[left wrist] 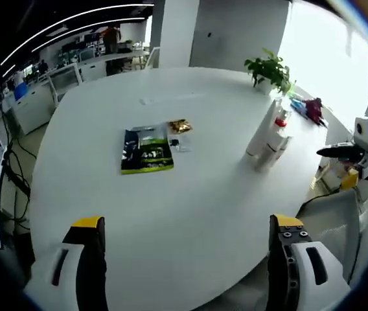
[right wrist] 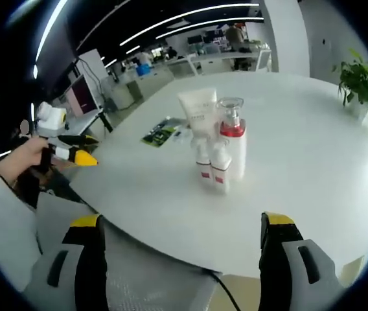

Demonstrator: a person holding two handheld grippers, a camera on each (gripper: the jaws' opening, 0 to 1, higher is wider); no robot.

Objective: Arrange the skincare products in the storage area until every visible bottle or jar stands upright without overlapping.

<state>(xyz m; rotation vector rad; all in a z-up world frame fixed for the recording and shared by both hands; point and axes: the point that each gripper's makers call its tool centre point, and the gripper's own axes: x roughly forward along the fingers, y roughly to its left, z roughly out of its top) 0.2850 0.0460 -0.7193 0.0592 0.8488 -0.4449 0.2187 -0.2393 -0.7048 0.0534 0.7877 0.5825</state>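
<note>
Table (left wrist: 190, 214): round, smooth white top with a matte sheen; its curved edge runs along the bottom of both views.
Left gripper (left wrist: 187, 259): 2 white plastic jaws with black inner faces and yellow tips, spread wide apart above the near table edge, nothing between them.
Right gripper (right wrist: 181, 259): same build, jaws wide apart and empty, held off the table edge and facing the bottles.
Bottles (right wrist: 218, 152): a tight upright cluster of 4 near the middle of the right gripper view, touching or almost touching.
Tube (right wrist: 198, 111): white, flat and wide, standing at the back left of the cluster, with faint print.
Pump bottle (right wrist: 233, 139): tallest, white cylinder with a red collar and a clear domed cap.
Small bottles (right wrist: 212, 170): 2 slim white ones with red labels low down, standing at the front.
Pouch (left wrist: 146, 150): flat, glossy, dark with a green band, lying on the table well apart from the cluster.
Sachet (left wrist: 179, 126): small, crinkled, gold foil, just beyond the pouch's far corner.
Clear packet (left wrist: 179, 142): small and transparent, beside the pouch; contents too small to tell.
Plant (left wrist: 271, 70): leafy green, in a white pot at the far table edge.
</note>
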